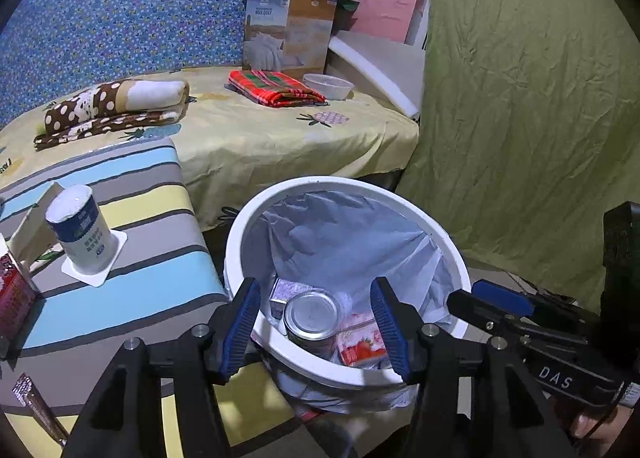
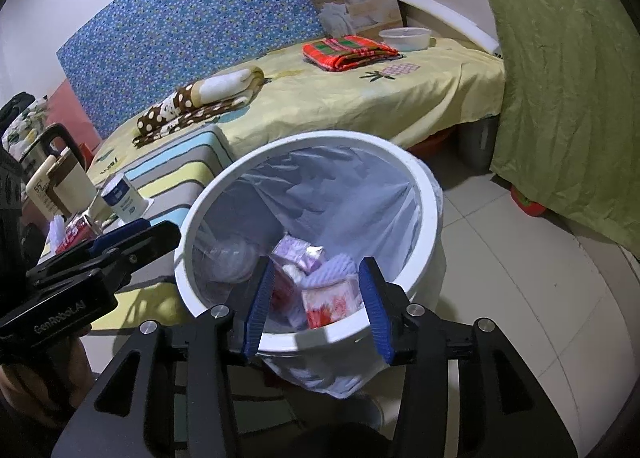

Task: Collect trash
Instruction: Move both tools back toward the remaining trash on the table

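A white trash bin (image 1: 460, 254) with a pale liner stands on the floor beside a striped table (image 1: 132, 298). Inside lie a metal can (image 1: 312, 318), a red strawberry carton (image 1: 360, 346) and a purple packet (image 2: 296, 252). My left gripper (image 1: 316, 326) is open and empty over the bin's near rim. My right gripper (image 2: 318, 308) is open and empty over the bin (image 2: 428, 193) too. An upturned white yogurt cup (image 1: 82, 234) stands on the striped table, with a red carton (image 1: 14, 294) and a brown wrapper (image 1: 36, 406) near it.
A bed with a yellow sheet (image 1: 248, 129) holds folded blankets (image 1: 116, 105), a plaid cloth (image 1: 276, 87), a plastic bowl (image 1: 328, 85) and a box (image 1: 288, 33). A green cloth (image 1: 520, 97) hangs at right. A kettle (image 2: 44, 145) and bottles stand far left.
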`<state>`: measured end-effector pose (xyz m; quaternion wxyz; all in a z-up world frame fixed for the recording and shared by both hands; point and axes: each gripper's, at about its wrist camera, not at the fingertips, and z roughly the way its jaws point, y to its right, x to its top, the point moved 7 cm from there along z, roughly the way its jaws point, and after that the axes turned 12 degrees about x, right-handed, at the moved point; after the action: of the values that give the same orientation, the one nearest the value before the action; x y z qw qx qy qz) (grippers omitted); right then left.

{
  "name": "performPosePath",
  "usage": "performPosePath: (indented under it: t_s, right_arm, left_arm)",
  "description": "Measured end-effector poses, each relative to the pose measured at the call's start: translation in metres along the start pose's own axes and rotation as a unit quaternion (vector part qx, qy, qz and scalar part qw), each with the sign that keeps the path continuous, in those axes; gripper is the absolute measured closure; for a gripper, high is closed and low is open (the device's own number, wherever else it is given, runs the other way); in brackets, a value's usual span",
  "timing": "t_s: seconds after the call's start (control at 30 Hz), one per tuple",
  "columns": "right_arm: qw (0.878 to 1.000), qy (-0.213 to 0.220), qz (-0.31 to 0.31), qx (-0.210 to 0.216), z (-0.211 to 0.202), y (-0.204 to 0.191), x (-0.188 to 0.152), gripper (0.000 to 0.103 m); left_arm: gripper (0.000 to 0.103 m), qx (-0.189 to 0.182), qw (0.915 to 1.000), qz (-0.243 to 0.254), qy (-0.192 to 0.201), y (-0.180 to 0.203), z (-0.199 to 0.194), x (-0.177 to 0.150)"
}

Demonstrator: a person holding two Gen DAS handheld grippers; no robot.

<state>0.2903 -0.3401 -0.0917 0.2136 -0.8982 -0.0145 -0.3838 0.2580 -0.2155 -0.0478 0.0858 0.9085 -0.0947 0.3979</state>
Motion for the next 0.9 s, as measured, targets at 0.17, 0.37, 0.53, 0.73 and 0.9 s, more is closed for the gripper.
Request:
performPosePath:
  t_s: [0.17, 0.37, 0.53, 0.73, 0.9]
  right_arm:
    - [1.0, 0.01, -0.003, 0.006, -0.006, -0.005, 0.003, 0.057]
    - [0.999, 0.012, -0.018, 0.031, -0.008, -0.025, 0.002, 0.057]
    - [0.997, 0.013, -0.037, 0.06, -0.011, -0.048, -0.001, 0.057]
    - [0.994, 0.01, -0.058, 0.092, -0.011, -0.072, -0.007, 0.057]
    - [0.991, -0.002, -0.077, 0.112, -0.008, -0.094, -0.016, 0.057]
  left_arm:
    - [0.046, 0.007, 0.9998, -0.01, 0.013, -0.009, -0.016, 0.002]
    - [0.046, 0.025, 0.999, -0.026, 0.028, -0.027, -0.042, -0.004]
    - [0.046, 0.049, 0.9978, -0.035, 0.03, -0.046, -0.06, -0.017]
    - [0.046, 0.076, 0.9954, -0.047, 0.034, -0.07, -0.083, -0.033]
    - [0.046, 0.092, 0.9934, -0.057, 0.037, -0.086, -0.101, -0.044]
